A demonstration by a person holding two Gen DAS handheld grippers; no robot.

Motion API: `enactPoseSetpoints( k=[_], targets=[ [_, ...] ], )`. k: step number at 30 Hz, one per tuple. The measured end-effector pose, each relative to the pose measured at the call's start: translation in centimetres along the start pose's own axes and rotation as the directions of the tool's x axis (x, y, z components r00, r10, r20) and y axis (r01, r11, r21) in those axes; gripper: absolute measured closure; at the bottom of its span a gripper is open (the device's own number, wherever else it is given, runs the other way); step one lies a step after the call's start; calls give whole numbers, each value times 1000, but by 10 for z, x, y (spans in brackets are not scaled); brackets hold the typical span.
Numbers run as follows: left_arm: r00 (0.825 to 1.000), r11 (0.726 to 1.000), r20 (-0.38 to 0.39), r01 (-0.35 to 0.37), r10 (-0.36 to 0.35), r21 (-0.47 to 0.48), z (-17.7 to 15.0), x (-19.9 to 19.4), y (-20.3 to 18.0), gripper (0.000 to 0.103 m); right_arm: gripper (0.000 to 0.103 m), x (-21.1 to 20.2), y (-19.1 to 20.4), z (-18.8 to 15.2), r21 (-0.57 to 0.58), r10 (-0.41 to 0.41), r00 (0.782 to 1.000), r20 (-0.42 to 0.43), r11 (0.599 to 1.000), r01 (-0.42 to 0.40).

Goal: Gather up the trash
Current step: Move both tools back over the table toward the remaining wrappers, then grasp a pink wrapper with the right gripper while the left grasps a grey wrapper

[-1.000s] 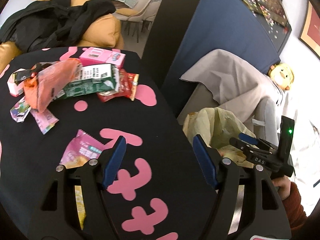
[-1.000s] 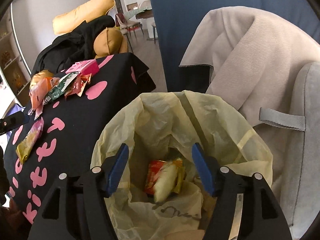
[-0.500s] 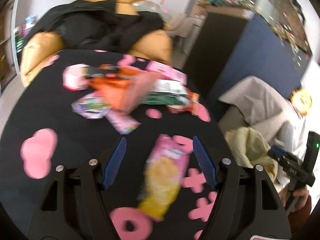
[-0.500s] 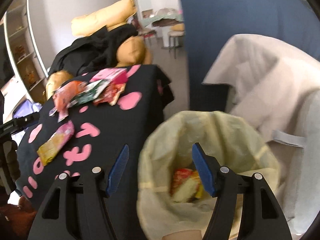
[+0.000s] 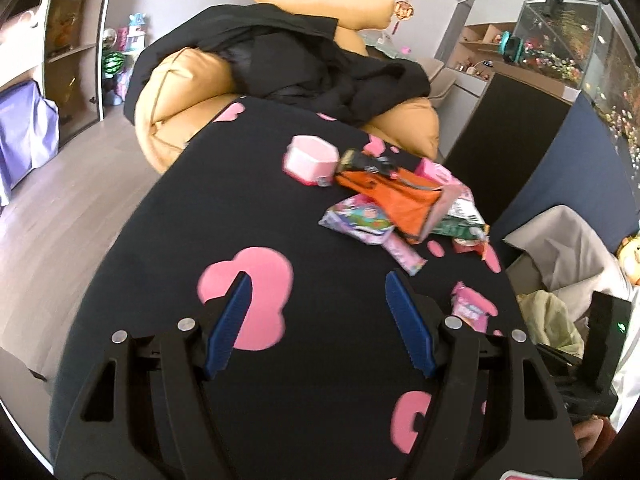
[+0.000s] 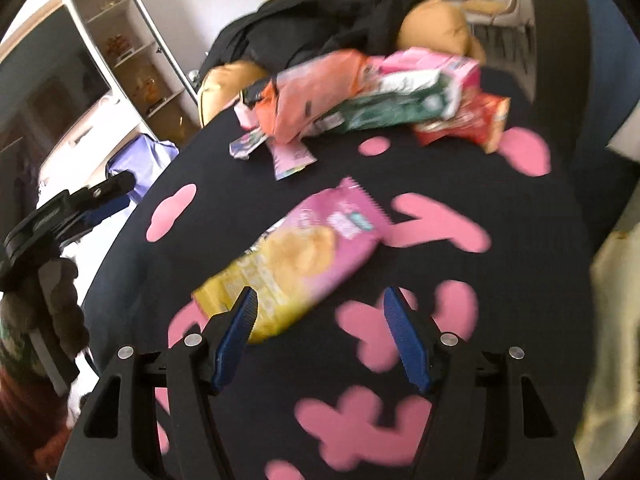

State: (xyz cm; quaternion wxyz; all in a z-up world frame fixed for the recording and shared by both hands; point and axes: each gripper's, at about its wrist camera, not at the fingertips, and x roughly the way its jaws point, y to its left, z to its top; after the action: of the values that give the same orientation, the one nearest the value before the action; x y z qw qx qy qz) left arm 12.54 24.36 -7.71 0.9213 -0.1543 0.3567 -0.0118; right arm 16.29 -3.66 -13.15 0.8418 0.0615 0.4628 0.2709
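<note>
On the black tablecloth with pink shapes lies a pink and yellow snack bag, just ahead of my right gripper. That gripper is open, and its left fingertip hangs over the bag's yellow end. Farther back sits a pile of wrappers and cartons, also seen in the left wrist view as the pile. My left gripper is open over a bare part of the cloth with nothing between its fingers. The snack bag shows to its right. The yellow trash bag stands off the table's right edge.
An orange sofa with a black coat is behind the table. A grey cloth over a chair and a blue panel stand at the right. Shelves line the left wall. The left gripper shows at the table's left edge.
Both grippers swung left. The right one left the trash bag's mouth and now hangs over the table by the snack bag. The left one moved past the snack bag to bare cloth.
</note>
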Motion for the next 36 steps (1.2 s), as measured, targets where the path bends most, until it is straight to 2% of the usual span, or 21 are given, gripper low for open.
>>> enactPoseSetpoints(
  k=[3, 8, 10, 12, 15, 19, 21, 23, 27, 30, 33, 36],
  targets=[
    [1000, 1000, -2, 3, -3, -15, -1, 0, 14, 37, 41, 17, 6, 11, 19, -24, 1000, 7, 1000, 24],
    [1000, 999, -4, 1, -1, -40, -1, 2, 32, 37, 41, 37, 24, 30, -64, -104, 995, -2, 993, 104],
    [1000, 999, -7, 4, -4, -48, -1, 4, 37, 37, 50, 45, 32, 35, -109, -137, 991, 6, 985, 137],
    [1000, 998, -16, 11, -12, -54, -2, 7, 39, 37, 73, 48, 37, 37, -143, -155, 988, 9, 978, 154],
    [999, 999, -37, 21, -23, -45, -3, 16, 36, 37, 84, 42, 32, 38, -145, -122, 993, -1, 982, 120],
    [997, 998, -54, 59, -60, -21, 1, 26, 23, 37, 91, 23, 22, 36, -158, -123, 992, 26, 979, 126],
    [993, 994, -45, 110, -110, 2, 12, 32, 11, 37, 91, 11, 12, 37, -143, -137, 989, 52, 979, 143],
    [986, 985, 10, 166, -167, 50, 29, 33, -5, 37, 91, 1, 1, 39, -119, -153, 985, 77, 980, 161],
    [964, 952, 97, 222, -246, 210, 68, 48, -38, 37, 91, -18, -21, 43, -55, -153, 981, 123, 986, 160],
    [972, 935, 119, 155, -201, 318, 89, 75, -59, 37, 91, -21, -27, 41, -49, -142, 981, 133, 987, 150],
    [986, 936, 46, 138, -161, 324, 106, 113, -69, 37, 91, -15, -28, 37, -50, -130, 985, 117, 989, 136],
    [997, 940, 1, 76, -81, 332, 110, 144, -74, 37, 91, -13, -31, 35, -47, -126, 986, 112, 990, 132]
  ],
)
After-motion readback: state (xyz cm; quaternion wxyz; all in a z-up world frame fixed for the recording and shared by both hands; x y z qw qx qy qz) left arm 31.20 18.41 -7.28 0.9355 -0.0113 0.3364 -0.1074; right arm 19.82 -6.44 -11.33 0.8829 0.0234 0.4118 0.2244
